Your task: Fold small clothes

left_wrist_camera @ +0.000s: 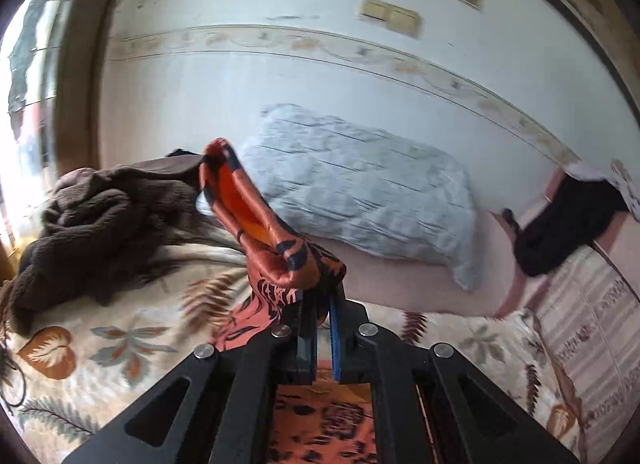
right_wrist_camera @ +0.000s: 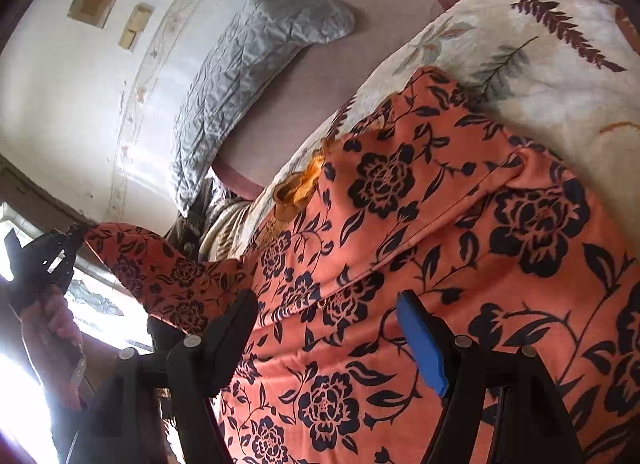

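Lifting the orange floral garment [right_wrist_camera: 420, 223] in our clenched left hand-held gripper [left_wrist_camera: 320, 300], we keep the right hand-held gripper [right_wrist_camera: 324, 328] released, pulling evenly.

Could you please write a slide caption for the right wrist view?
Open right gripper hovers over the orange floral garment while the left gripper lifts its sleeve.
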Tool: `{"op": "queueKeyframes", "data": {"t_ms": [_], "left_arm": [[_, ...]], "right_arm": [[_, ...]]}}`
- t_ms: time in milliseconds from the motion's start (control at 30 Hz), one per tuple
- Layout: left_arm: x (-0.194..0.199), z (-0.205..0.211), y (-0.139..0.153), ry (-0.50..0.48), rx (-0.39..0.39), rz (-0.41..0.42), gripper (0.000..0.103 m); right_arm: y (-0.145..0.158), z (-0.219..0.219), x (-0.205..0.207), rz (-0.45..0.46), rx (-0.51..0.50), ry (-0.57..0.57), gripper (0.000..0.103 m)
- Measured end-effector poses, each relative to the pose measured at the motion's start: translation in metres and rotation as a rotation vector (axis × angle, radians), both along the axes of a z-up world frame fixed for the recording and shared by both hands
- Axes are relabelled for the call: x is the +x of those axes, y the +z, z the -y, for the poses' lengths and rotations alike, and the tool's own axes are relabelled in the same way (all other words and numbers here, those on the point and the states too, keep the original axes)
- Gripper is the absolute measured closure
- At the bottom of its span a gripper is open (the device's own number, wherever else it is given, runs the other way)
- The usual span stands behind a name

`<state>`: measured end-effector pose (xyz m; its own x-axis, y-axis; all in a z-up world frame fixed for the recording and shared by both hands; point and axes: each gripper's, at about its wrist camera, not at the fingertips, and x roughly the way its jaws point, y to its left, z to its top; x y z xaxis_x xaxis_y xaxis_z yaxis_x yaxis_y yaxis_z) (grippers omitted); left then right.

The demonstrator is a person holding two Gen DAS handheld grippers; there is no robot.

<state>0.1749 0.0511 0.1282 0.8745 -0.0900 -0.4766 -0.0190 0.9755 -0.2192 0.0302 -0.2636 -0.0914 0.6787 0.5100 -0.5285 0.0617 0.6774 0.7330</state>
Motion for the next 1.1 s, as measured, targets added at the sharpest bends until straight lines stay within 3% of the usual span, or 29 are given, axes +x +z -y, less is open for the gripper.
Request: {"op": "queueKeyframes", "data": {"t_ms": [33, 100, 167, 200, 300, 333, 467, 567, 700, 800, 933, 1000, 1100], "left_arm": [[0.003, 0.026, -0.006, -0.044, -0.003, -0.012, 0.098], [0.01, 0.074, -0.026, -0.15, -0.014, -0.071, 0.087], [0.017, 0.113, -0.062, -0.256, -0.028, -0.192, 0.03], [0.011, 0.126, -0.084, -0.293, -0.033, -0.255, 0.026], [0.011, 0.14, -0.14, -0.346, -0.028, -0.439, 0.026], [0.007, 0.132, -0.151, -0.333, -0.04, -0.462, 0.026], [-0.039, 0.06, -0.161, -0.185, -0.056, -0.382, 0.026], [-0.066, -0.009, -0.164, 0.0, -0.051, -0.313, 0.026], [-0.088, -0.076, -0.184, 0.211, -0.065, -0.273, 0.026], [-0.09, -0.099, -0.199, 0.214, -0.096, -0.289, 0.026], [-0.088, -0.112, -0.207, 0.217, -0.207, -0.305, 0.026], [-0.088, -0.113, -0.21, 0.237, -0.203, -0.323, 0.026], [-0.085, -0.116, -0.209, 0.217, -0.239, -0.321, 0.026]], "right_arm": [[0.001, 0.008, -0.001, 0.004, 0.013, -0.025, 0.028], [0.003, 0.024, -0.003, 0.009, 0.035, -0.069, 0.028], [0.004, 0.037, -0.004, 0.012, 0.051, -0.106, 0.028], [0.004, 0.044, -0.004, 0.011, 0.057, -0.122, 0.028], [0.002, 0.062, -0.004, -0.001, 0.08, -0.152, 0.028], [0.002, 0.066, -0.004, -0.005, 0.088, -0.156, 0.028], [0.002, 0.075, -0.003, -0.003, 0.09, -0.152, 0.028], [0.002, 0.071, -0.002, 0.001, 0.106, -0.125, 0.028], [-0.012, 0.043, 0.02, -0.061, 0.228, -0.035, 0.027], [-0.011, 0.017, 0.07, -0.073, 0.224, 0.013, 0.028], [-0.022, -0.008, 0.152, -0.143, 0.158, 0.029, 0.03], [-0.032, -0.017, 0.177, -0.196, 0.067, -0.011, 0.03], [-0.054, -0.02, 0.189, -0.292, 0.045, -0.082, 0.038]]}}
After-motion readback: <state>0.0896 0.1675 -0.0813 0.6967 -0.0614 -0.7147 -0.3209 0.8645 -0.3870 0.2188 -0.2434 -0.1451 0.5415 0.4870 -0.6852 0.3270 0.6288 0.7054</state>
